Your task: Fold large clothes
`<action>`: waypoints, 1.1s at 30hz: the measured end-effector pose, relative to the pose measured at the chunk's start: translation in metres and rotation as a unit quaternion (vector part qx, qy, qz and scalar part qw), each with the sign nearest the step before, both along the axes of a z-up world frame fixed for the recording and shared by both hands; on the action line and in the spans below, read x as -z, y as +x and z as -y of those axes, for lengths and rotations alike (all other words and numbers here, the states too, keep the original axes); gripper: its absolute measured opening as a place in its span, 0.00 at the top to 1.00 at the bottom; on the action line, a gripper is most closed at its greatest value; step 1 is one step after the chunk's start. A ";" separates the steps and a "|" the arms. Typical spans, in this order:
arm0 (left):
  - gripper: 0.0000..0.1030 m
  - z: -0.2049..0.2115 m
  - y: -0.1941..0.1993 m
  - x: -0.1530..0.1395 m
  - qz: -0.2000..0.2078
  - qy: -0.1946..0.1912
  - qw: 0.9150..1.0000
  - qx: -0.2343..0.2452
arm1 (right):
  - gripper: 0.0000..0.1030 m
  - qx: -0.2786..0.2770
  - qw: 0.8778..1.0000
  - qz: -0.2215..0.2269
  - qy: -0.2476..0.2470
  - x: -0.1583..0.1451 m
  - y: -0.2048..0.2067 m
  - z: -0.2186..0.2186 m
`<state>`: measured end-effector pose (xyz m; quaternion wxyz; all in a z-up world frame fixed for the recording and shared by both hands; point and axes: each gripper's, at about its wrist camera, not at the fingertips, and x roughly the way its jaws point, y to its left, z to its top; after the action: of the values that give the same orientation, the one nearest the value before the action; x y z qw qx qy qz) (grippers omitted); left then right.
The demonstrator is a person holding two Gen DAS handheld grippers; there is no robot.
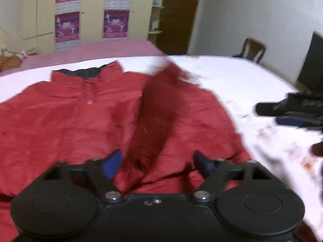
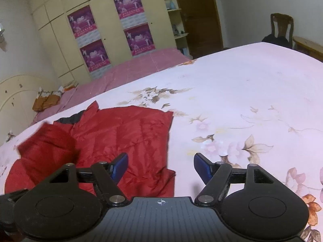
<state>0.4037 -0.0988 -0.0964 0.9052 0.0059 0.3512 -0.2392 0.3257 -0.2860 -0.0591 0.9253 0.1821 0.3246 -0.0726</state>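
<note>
Left gripper (image 1: 157, 162): blue-padded jaws stand apart, nothing between them that is pinched, though a blurred dark-red fold of fabric (image 1: 155, 117) rises just ahead of the gap. You cannot tell from the blur whether that fold touches either pad.

Right gripper (image 2: 160, 166): jaws likewise apart, empty, hovering over the near right hem of the red quilted nylon jacket (image 2: 125, 133).

Jacket lies flat on the white floral bed sheet (image 2: 242, 100). Its long axis runs from the dark-lined collar (image 2: 70, 118) at the far end back toward you.

Judgement: your left gripper sits over the jacket's middle and is nearer the raised fold; your right gripper is at the jacket's right edge. The next fold likely turns on that side edge being carried across the long axis toward the collar's left.
</note>
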 end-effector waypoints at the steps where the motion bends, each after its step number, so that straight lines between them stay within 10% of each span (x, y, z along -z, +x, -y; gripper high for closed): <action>1: 0.25 -0.001 -0.003 -0.002 0.001 -0.008 1.000 0.002 | 0.31 0.000 1.000 0.002 0.003 -0.001 -0.001 0.001; 6: 0.37 -0.052 -0.018 -0.022 0.031 -0.022 0.998 -0.054 | 0.31 -0.022 0.999 0.009 0.040 -0.002 0.006 0.000; 13: 0.46 -0.177 0.003 -0.010 0.042 0.003 0.973 -0.226 | 0.31 -0.088 0.989 -0.025 0.112 0.023 0.036 -0.024; 17: 0.51 -0.198 0.022 0.010 0.014 0.004 0.974 -0.226 | 0.33 -0.113 0.988 -0.049 0.093 0.031 0.056 -0.047; 18: 0.51 -0.197 0.025 0.012 0.012 0.002 0.975 -0.221 | 0.71 -0.119 0.988 -0.051 0.086 0.032 0.058 -0.051; 19: 0.51 -0.196 0.024 0.012 0.014 -0.003 0.977 -0.212 | 0.83 -0.132 0.986 -0.054 0.081 0.032 0.060 -0.056; 26: 0.51 -0.171 0.035 0.025 0.008 0.015 0.985 -0.170 | 0.83 -0.137 0.990 -0.005 -0.017 0.011 0.049 -0.066; 33: 0.50 -0.177 0.035 0.021 -0.005 0.036 0.988 -0.147 | 0.83 -0.121 0.990 -0.071 -0.030 0.044 0.061 -0.070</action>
<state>0.4385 0.0787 -0.1173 0.9280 -0.0146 0.3610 -0.0907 0.3863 -0.2156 -0.1028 0.9071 0.1081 0.4064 0.0174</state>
